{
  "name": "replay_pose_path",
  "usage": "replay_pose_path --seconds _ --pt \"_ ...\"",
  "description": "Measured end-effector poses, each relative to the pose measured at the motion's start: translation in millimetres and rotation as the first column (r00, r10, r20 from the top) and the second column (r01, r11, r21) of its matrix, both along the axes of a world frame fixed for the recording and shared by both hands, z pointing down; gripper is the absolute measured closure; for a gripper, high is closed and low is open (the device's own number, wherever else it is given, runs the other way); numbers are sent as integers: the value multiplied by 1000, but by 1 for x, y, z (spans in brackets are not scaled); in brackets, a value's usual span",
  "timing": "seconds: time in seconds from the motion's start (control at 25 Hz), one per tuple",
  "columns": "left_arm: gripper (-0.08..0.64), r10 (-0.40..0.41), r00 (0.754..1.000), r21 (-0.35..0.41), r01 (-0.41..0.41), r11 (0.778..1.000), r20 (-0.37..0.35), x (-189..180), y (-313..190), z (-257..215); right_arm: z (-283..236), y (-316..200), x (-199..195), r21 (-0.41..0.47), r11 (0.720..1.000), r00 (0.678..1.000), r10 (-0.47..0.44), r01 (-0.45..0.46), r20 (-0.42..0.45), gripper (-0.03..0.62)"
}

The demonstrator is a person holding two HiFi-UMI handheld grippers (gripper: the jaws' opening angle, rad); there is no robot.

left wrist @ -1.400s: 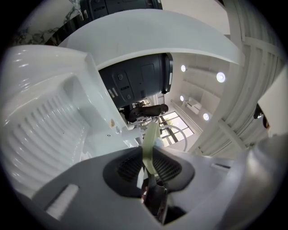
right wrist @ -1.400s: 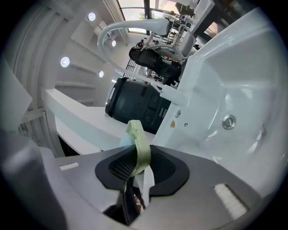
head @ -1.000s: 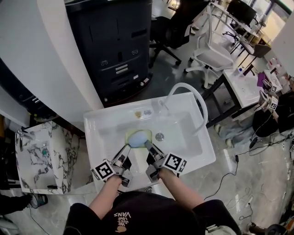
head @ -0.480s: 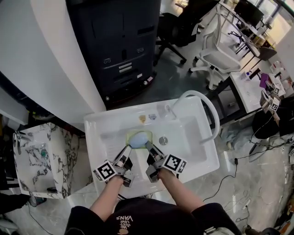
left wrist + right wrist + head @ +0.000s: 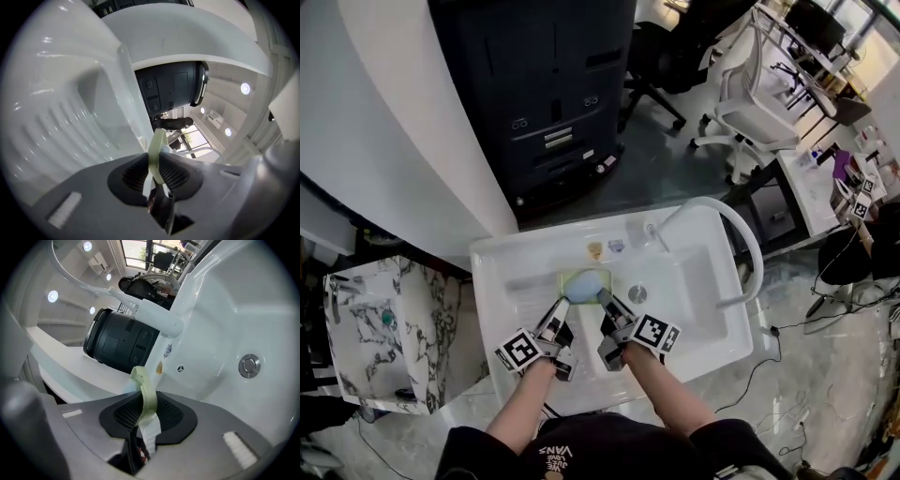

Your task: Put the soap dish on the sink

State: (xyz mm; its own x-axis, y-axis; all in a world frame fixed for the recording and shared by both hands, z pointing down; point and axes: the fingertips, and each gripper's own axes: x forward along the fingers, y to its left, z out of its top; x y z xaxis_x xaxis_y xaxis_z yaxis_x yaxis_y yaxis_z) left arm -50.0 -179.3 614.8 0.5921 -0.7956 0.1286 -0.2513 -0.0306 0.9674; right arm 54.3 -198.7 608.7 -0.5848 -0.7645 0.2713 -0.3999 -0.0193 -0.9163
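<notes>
Grippers first: we hold 2 of them, and both are clamped on the soap dish (image 5: 598, 276). The left gripper (image 5: 563, 309) pinches the near left part of its pale green rim, with the thin edge squeezed between the 2 dark ribbed pads. The right gripper (image 5: 604, 302) pinches the near right part of the same rim in the same way.

We see the dish held level between them over the left half of the white sink (image 5: 698, 309), inside the basin and close to its back wall. Whether it rests on the basin floor we cannot tell. A pale blue soap (image 5: 580, 285) lies in the dish. The round metal drain (image 5: 637, 294) sits just to the right of the dish, apart from it. On the back ledge, 2 small stickers (image 5: 595, 249) show beyond the dish, and a white curved hose (image 5: 748, 246) arches over the right side. A dark cabinet (image 5: 544, 94) stands behind the sink.
</notes>
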Motion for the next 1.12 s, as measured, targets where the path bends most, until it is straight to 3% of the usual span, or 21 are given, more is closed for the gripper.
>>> replay_pose_path --seconds 0.16,0.64,1.12 --pt "442 -15 1000 9 15 1000 -21 -1 -8 3 8 -7 -2 -12 1000 1000 -4 4 -3 511" --pt "442 -76 997 -104 73 992 -24 -9 -16 30 29 -23 -6 -57 998 1000 13 -13 7 511" --pt "442 -119 990 -143 108 984 -74 -11 -29 44 41 -39 -8 -84 996 1000 30 -31 -7 511"
